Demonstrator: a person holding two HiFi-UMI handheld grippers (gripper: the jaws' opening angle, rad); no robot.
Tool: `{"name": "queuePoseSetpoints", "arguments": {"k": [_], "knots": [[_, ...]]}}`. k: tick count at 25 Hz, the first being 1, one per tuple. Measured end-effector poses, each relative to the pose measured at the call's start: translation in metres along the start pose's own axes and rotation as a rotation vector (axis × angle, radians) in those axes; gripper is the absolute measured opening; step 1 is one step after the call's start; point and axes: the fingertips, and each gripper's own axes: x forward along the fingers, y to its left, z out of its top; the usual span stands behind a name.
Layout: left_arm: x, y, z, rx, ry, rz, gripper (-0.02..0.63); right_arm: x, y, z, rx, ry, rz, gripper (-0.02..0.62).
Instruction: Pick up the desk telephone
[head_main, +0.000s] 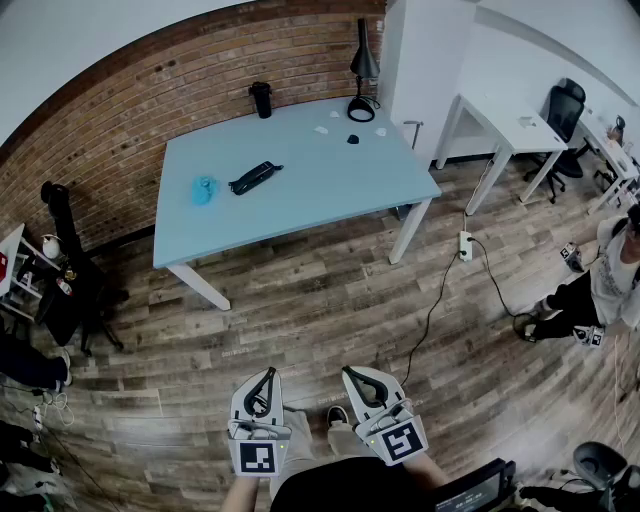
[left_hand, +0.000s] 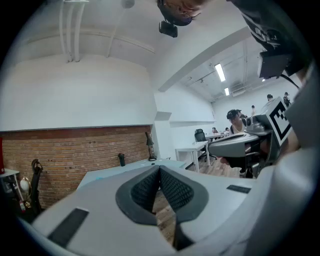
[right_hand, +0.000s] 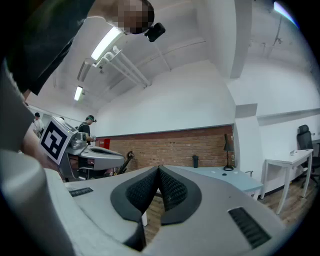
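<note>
A black desk telephone handset lies on the light blue table, left of its middle, far ahead of me. Both grippers hang low at the bottom of the head view, well short of the table. My left gripper is shut with nothing between its pads. My right gripper is shut too, and empty, its pads meeting at the tip. In both gripper views the table shows only as a thin pale strip beyond the jaws; the telephone cannot be made out there.
On the table lie a blue object, a black cup, a black desk lamp and small white bits. A white desk stands right. A power strip and cable cross the wood floor. A person sits at right.
</note>
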Motion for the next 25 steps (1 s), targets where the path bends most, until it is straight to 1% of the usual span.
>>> {"name": "queuePoseSetpoints", "arguments": {"k": [3, 6, 8, 11, 14, 18, 21, 25], "knots": [[0.008, 0.001, 0.012, -0.003, -0.017, -0.002, 0.009, 0.002, -0.001, 0.000, 0.025, 0.006, 0.015, 0.000], [0.010, -0.001, 0.012, 0.004, -0.015, -0.014, 0.009, 0.008, 0.009, -0.008, 0.075, 0.036, 0.085, 0.003], [0.010, -0.003, 0.012, -0.004, -0.017, -0.012, 0.011, 0.011, 0.014, -0.012, 0.079, 0.050, 0.106, 0.004], [0.009, -0.002, 0.011, -0.014, -0.002, -0.006, 0.011, 0.015, 0.017, -0.016, 0.085, 0.069, 0.112, 0.005], [0.006, 0.002, 0.007, -0.022, 0.009, 0.005, 0.011, 0.022, 0.018, -0.019, 0.101, 0.066, 0.125, 0.005], [0.002, 0.007, -0.003, -0.045, 0.026, 0.012, 0.011, 0.034, 0.015, -0.025, 0.077, 0.051, 0.108, 0.005], [-0.001, 0.018, -0.009, -0.068, 0.032, 0.019, 0.012, 0.047, 0.020, -0.026, 0.086, 0.070, 0.110, 0.005], [0.000, 0.036, -0.011, -0.078, 0.034, 0.030, 0.011, 0.067, 0.022, -0.027, 0.100, 0.085, 0.113, 0.005]]}}
